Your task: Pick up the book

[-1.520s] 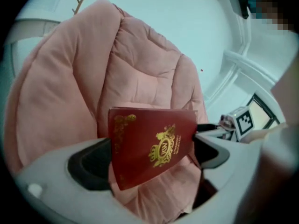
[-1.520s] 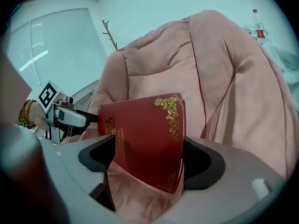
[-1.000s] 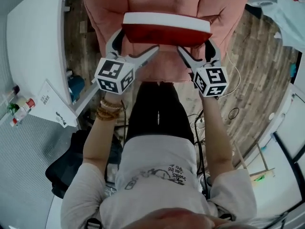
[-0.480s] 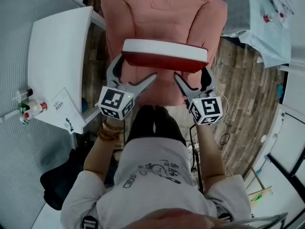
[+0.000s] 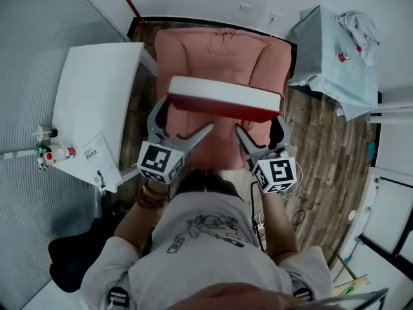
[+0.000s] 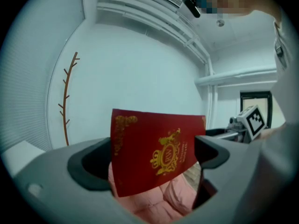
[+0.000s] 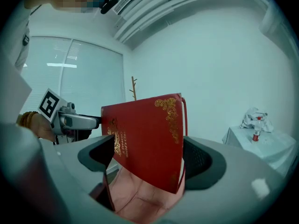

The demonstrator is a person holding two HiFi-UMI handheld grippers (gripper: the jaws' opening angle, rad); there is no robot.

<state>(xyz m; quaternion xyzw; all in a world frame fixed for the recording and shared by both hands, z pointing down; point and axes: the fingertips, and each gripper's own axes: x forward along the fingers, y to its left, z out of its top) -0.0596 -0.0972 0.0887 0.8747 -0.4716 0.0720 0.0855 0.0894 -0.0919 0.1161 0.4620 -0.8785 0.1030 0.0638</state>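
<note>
Book (image 5: 224,100), a thick hardback with a smooth red cover, gilt scrollwork at the corners, a gilt crest and a white page block, hangs lifted between the two tongs, above a pink padded chair (image 5: 222,57). Left tongs (image 5: 184,116) are clenched on its left end and right tongs (image 5: 258,124) on its right end, their jaws grey, rounded and matte. Gilt lettering beside the right tongs' inner jaw reads in part "A Treasur…" and "World's Cla…", the rest hidden.
</note>
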